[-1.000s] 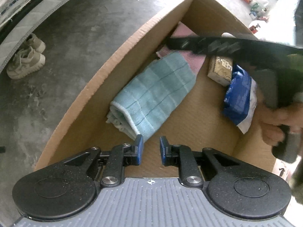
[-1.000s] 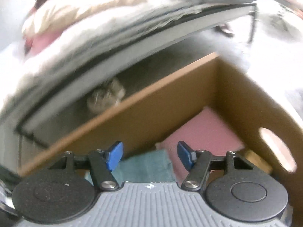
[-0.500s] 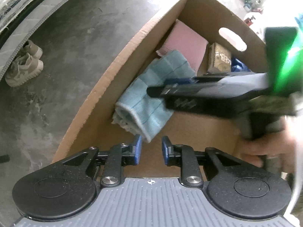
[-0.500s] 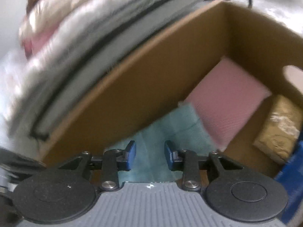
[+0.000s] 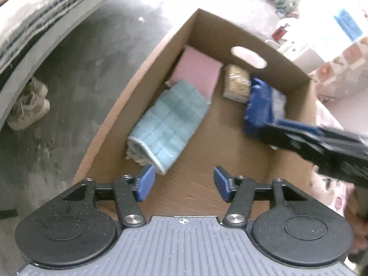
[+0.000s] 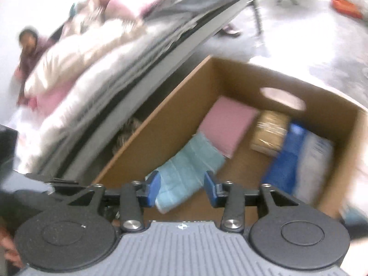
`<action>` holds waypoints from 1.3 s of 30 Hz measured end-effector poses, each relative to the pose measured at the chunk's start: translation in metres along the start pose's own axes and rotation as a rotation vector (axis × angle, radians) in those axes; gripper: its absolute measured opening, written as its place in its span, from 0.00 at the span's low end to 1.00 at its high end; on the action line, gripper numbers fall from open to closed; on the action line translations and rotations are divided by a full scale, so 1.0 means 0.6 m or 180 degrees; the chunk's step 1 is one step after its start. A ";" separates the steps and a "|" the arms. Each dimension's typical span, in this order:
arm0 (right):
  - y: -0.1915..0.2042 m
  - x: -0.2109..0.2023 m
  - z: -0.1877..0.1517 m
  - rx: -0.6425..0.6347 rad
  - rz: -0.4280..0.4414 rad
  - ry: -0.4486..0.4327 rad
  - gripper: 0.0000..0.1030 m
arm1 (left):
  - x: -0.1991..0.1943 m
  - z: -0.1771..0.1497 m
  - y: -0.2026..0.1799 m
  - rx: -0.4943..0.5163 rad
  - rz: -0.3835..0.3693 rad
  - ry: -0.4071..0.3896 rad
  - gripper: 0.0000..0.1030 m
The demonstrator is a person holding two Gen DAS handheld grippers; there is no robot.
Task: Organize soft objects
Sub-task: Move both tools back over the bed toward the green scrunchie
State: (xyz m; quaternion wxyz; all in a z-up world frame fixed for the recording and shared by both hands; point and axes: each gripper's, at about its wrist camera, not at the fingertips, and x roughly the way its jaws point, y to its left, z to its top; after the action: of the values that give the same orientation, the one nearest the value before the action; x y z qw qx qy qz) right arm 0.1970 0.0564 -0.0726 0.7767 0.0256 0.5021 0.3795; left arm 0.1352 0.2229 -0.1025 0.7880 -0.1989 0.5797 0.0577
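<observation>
Two empty sets of jaws are opening over the cardboard box [image 5: 128, 96], the left gripper [image 5: 182, 185] hovering nearer the folded teal towel [image 5: 170, 124], lying at eleven o'clock, long axis one-to-seven, right gripper [image 6: 181, 188] alongside.

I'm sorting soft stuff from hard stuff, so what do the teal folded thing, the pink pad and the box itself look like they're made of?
Teal cloth: looks like soft woven or terry fabric, matte, with a grid texture and a pale stitched edge. Pink pad: flat, matte, smooth; maybe foam or folded cloth, too blurred to say. Box: brown corrugated cardboard, dull finish, with a cut-out handle hole.
</observation>
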 end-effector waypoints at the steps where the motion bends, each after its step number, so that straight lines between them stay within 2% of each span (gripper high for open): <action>1: -0.004 -0.031 -0.013 0.0090 -0.0028 -0.0086 0.55 | -0.010 -0.004 -0.010 0.0042 -0.0004 -0.0031 0.59; 2: -0.009 -0.056 -0.027 0.0165 -0.0051 -0.0159 0.60 | -0.020 -0.008 -0.021 0.0090 -0.0001 -0.0050 0.60; 5: -0.026 -0.128 -0.075 0.0433 -0.0043 -0.0297 0.61 | -0.042 -0.023 -0.056 0.0253 0.0038 -0.0065 0.61; 11: -0.080 -0.238 -0.183 0.0942 0.0125 -0.0338 0.61 | -0.079 -0.071 -0.145 0.0484 0.0183 -0.0049 0.61; 17: -0.163 -0.364 -0.270 0.1190 0.0121 -0.0244 0.61 | -0.119 -0.131 -0.255 0.0543 0.0110 -0.0117 0.68; 23: -0.290 -0.465 -0.300 0.1318 -0.0120 -0.0408 0.61 | -0.107 -0.169 -0.387 0.0632 -0.0096 -0.0169 0.72; 27: -0.374 -0.482 -0.293 0.1361 -0.0407 -0.0617 0.61 | -0.062 -0.165 -0.474 0.0749 -0.0261 -0.0185 0.73; 31: -0.446 -0.464 -0.281 0.1392 -0.0788 -0.0774 0.61 | -0.004 -0.120 -0.555 0.0849 -0.0347 -0.0244 0.74; 35: -0.497 -0.428 -0.267 0.1385 -0.1047 -0.0851 0.61 | 0.056 -0.065 -0.612 0.0707 -0.0460 -0.0263 0.74; 39: -0.527 -0.372 -0.238 0.1186 -0.1305 -0.0759 0.60 | 0.129 -0.023 -0.654 0.0585 -0.0518 -0.0086 0.72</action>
State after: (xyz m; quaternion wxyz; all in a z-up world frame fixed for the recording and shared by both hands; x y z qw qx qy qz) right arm 0.2146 -0.3547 -0.1067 0.8725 0.1101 0.4631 0.1104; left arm 0.2739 -0.1517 -0.0817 0.8128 -0.1715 0.5539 -0.0573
